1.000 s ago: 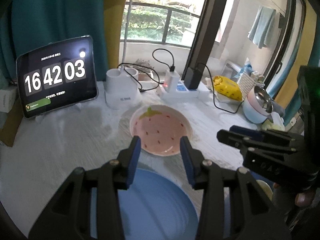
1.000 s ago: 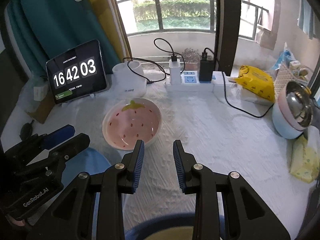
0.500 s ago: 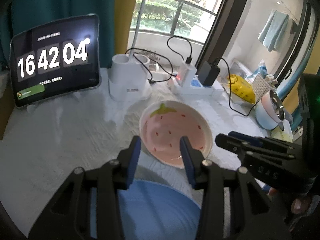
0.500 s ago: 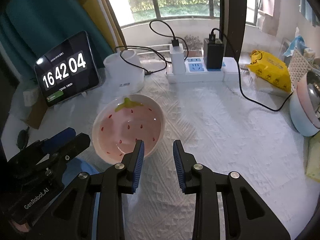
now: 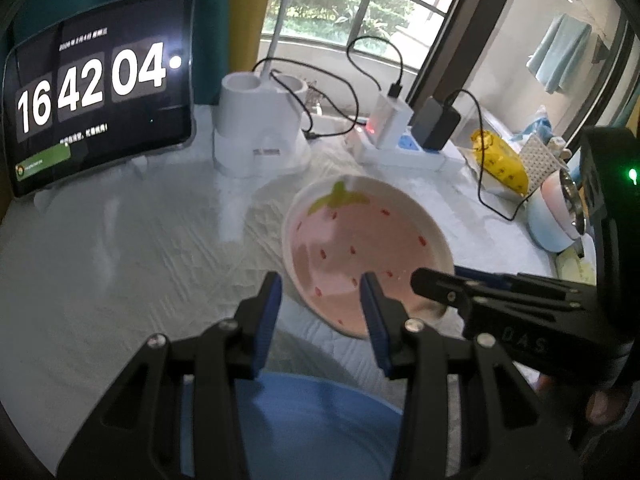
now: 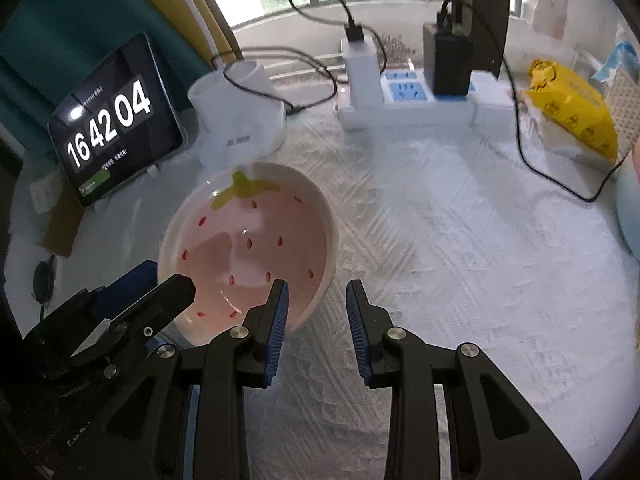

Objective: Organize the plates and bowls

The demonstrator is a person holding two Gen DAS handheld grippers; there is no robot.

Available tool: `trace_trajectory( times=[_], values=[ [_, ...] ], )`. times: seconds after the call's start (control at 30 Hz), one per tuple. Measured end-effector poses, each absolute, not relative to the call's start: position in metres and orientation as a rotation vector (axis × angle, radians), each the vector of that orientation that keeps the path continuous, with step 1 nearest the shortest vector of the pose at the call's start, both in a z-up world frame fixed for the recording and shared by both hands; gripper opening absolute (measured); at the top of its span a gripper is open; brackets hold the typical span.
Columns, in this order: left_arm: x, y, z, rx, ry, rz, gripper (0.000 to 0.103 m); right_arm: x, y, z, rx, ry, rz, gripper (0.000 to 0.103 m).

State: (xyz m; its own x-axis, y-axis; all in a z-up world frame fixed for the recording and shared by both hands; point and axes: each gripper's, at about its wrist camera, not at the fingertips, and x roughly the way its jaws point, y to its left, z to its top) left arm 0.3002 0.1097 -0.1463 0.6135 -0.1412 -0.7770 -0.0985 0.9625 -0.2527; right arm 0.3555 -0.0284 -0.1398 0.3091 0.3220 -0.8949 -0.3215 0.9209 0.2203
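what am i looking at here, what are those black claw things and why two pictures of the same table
The black claws are hand-held grippers, one in each of a person's hands; there is no robot arm. Each gripper carries a fisheye camera looking along its two blue-padded fingers, so you get two views of one table.

In the left wrist view the left gripper fills the bottom, with the right gripper coming in from the right. The right wrist view looks along the right gripper.

On the white cloth lie a pink strawberry bowl, a blue plate, a tablet showing a clock, a white holder, a power strip and a yellow packet.

Both grippers are open and hold nothing; both hover at the bowl.
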Motion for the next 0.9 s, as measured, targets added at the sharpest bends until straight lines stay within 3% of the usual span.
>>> trace_trajectory(
  times=[0.37, 0.5, 0.9],
  values=[
    [0.304, 0.106, -0.16, -0.269, 0.916, -0.022, 0.041, 0.362, -0.02, -0.151, -0.019, 1.219, 0.418, 0.031],
    [0.304, 0.104, -0.162, -0.263, 0.905, -0.04, 0.038, 0.361, -0.013, -0.152, -0.048, 1.206, 0.43, 0.024],
    [0.299, 0.099, -0.158, -0.239, 0.876, -0.051, 0.035, 0.355, -0.018, -0.145, -0.052, 1.146, 0.413, 0.019]
  ],
)
